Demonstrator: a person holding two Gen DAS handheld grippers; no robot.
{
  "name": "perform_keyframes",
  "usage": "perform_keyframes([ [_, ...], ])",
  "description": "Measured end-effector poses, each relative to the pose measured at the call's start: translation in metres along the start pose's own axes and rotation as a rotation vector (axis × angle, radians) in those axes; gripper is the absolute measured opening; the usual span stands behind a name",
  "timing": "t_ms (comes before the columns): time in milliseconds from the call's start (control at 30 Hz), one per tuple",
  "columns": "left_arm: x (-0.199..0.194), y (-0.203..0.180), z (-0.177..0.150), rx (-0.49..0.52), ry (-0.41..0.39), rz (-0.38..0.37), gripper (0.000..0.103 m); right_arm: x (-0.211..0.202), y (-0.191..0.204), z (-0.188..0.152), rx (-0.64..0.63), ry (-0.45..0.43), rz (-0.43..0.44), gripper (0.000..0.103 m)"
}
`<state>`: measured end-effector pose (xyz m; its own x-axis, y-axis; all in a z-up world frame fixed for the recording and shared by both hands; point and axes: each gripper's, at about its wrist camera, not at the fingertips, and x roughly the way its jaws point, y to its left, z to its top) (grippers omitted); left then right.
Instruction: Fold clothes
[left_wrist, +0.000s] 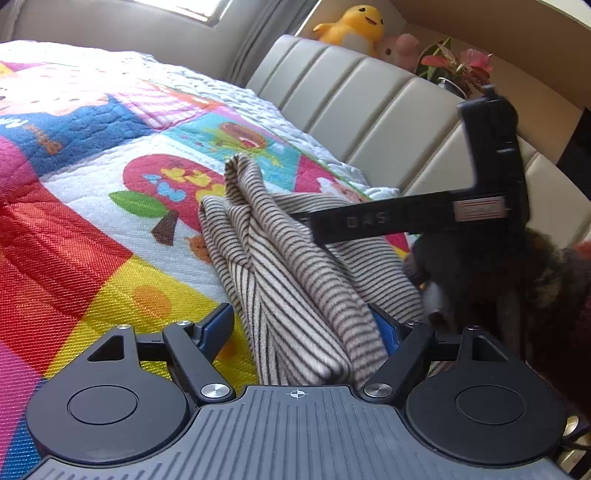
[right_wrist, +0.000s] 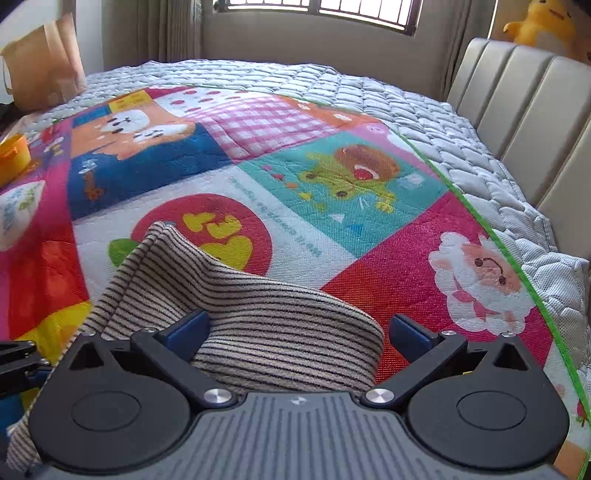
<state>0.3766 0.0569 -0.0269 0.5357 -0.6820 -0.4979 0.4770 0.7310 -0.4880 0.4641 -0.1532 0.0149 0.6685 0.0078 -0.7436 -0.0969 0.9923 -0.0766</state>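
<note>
A beige garment with thin dark stripes (left_wrist: 280, 258) lies bunched on the colourful quilt (left_wrist: 92, 206). My left gripper (left_wrist: 306, 328) is open, its blue pads wide apart, with the cloth lying between them and folds rising ahead. The right gripper's black body (left_wrist: 480, 192) shows at the right of this view, over the cloth. In the right wrist view my right gripper (right_wrist: 299, 332) is open too, and the striped garment (right_wrist: 258, 314) drapes between its blue pads and off to the lower left. Neither gripper pinches the cloth.
The quilt (right_wrist: 332, 166) covers a bed with a beige padded headboard (left_wrist: 369, 96) on the right. A yellow plush duck (left_wrist: 354, 26), a pink plush and a plant sit behind it. A brown paper bag (right_wrist: 44, 66) and an orange container (right_wrist: 13, 155) are at the far left.
</note>
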Motion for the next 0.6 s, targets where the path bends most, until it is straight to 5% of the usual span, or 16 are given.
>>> perform_keyframes([
  [233, 0.000, 0.002, 0.000, -0.004, -0.001, -0.011, 0.084, -0.058, -0.026, -0.038, 0.114, -0.106, 0.012, 0.103],
  [400, 0.002, -0.001, -0.001, 0.013, 0.000, -0.003, 0.086, -0.048, -0.028, -0.069, 0.120, -0.112, -0.063, 0.103],
  [600, -0.001, -0.002, -0.002, 0.020, -0.018, 0.004, 0.086, -0.079, -0.036, -0.097, 0.293, -0.150, 0.118, 0.103],
])
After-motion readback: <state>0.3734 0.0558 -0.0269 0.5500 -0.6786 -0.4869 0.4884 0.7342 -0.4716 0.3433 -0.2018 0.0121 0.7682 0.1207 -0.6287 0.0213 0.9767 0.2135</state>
